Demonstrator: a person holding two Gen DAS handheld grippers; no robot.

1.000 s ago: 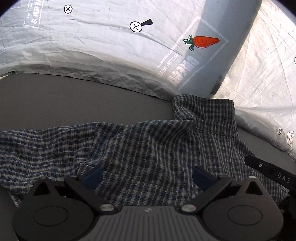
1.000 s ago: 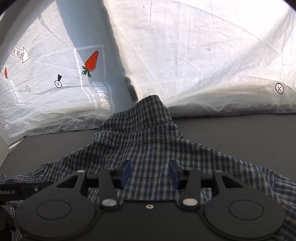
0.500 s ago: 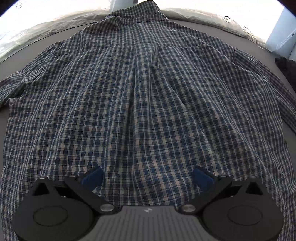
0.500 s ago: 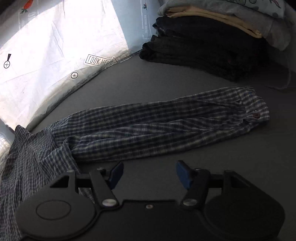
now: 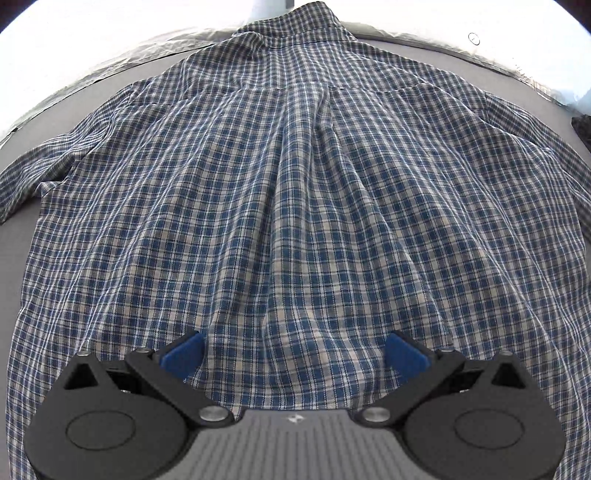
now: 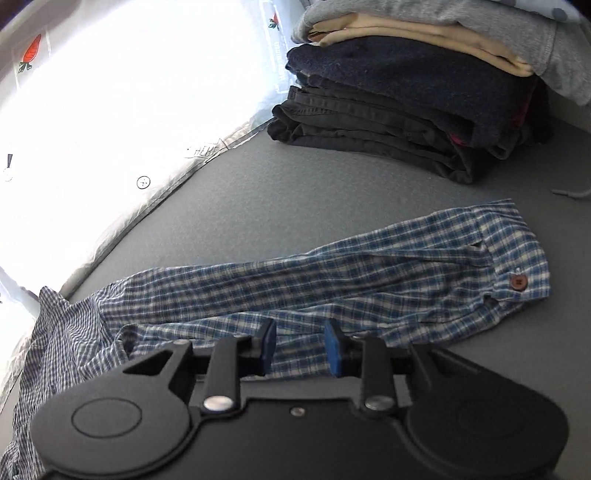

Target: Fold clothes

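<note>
A blue and white checked shirt (image 5: pixel 295 184) lies spread back-up on the grey surface (image 5: pixel 22 236), its collar (image 5: pixel 295 22) at the far end. My left gripper (image 5: pixel 295 350) hangs over the lower back of the shirt, jaws wide open with nothing pinched. In the right wrist view the shirt's sleeve (image 6: pixel 369 273) stretches to the right and ends in a cuff with a brown button (image 6: pixel 518 282). My right gripper (image 6: pixel 300 347) is low over the sleeve's near edge. Its jaws are closing, with checked cloth in the gap and the blue pads (image 6: pixel 267 343) still apart.
A stack of folded clothes (image 6: pixel 406 92), dark below, tan and grey on top, stands on the grey surface (image 6: pixel 295 192) beyond the sleeve. A bright white printed sheet (image 6: pixel 110 110) borders the surface on the left. A thin cord (image 6: pixel 572 192) lies near the stack.
The left gripper went from the collar end to over the shirt's back, then held. The right gripper swung from the collar to the sleeve, came closer, and its jaws narrowed.
</note>
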